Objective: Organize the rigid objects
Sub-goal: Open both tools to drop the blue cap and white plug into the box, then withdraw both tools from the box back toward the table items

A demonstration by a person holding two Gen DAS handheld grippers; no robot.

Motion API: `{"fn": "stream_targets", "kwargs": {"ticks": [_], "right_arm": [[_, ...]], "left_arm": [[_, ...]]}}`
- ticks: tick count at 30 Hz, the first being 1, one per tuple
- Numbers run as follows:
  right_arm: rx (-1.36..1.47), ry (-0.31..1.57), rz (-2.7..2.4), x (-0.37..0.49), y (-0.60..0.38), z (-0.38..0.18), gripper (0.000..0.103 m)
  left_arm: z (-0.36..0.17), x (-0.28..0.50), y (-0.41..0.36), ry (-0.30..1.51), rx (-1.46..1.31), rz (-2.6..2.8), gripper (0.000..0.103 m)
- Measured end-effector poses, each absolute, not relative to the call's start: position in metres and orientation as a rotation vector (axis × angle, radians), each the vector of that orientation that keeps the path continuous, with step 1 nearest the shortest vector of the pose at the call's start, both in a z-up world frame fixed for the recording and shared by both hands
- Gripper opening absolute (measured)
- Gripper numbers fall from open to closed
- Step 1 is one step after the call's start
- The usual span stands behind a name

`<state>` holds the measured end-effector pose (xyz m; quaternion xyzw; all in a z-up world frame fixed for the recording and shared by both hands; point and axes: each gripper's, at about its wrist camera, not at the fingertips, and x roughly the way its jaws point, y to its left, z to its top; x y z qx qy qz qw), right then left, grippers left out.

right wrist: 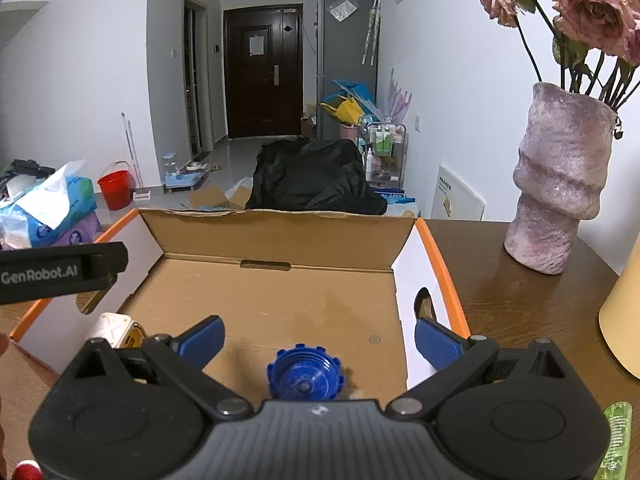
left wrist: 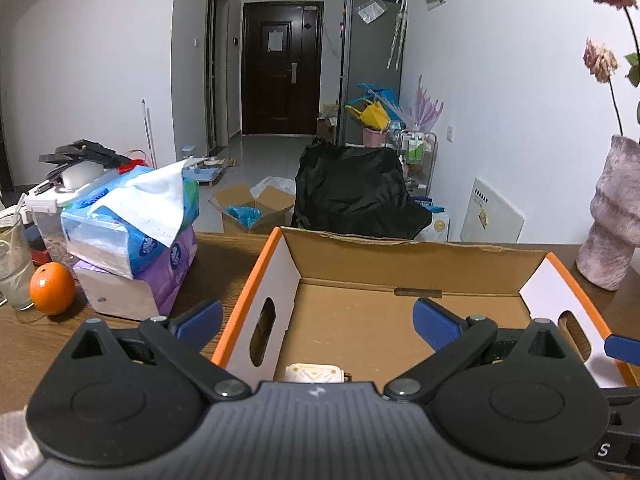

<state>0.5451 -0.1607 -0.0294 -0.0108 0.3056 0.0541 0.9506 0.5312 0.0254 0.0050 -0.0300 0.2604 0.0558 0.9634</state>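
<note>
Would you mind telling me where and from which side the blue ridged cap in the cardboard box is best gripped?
Grip the blue ridged cap across its knobbed rim, coming from straight above. It seems to lie flat on the cardboard box floor, and the right gripper already hangs open over it.

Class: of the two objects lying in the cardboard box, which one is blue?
The ridged round cap, lying just ahead of the open right tool. The other, a blocky cream object, sits left of it.

Matt cardboard box (right wrist: 280, 236); glossy blue plastic cap (right wrist: 305, 376); polished wood table (right wrist: 520, 312); rough vase (right wrist: 560, 184)
</note>
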Motion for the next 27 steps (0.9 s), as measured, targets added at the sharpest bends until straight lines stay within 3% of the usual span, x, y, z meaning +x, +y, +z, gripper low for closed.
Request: {"fn": "stream_targets", "kwargs": {"ticks": [27], "right_arm": [[-0.042, 0.531, 0.21, 0.456, -0.167, -0.01, 0.102]], "left_arm": [[0.012, 0.431, 0.043, 0.485, -0.054, 0.133, 0.103]]}}
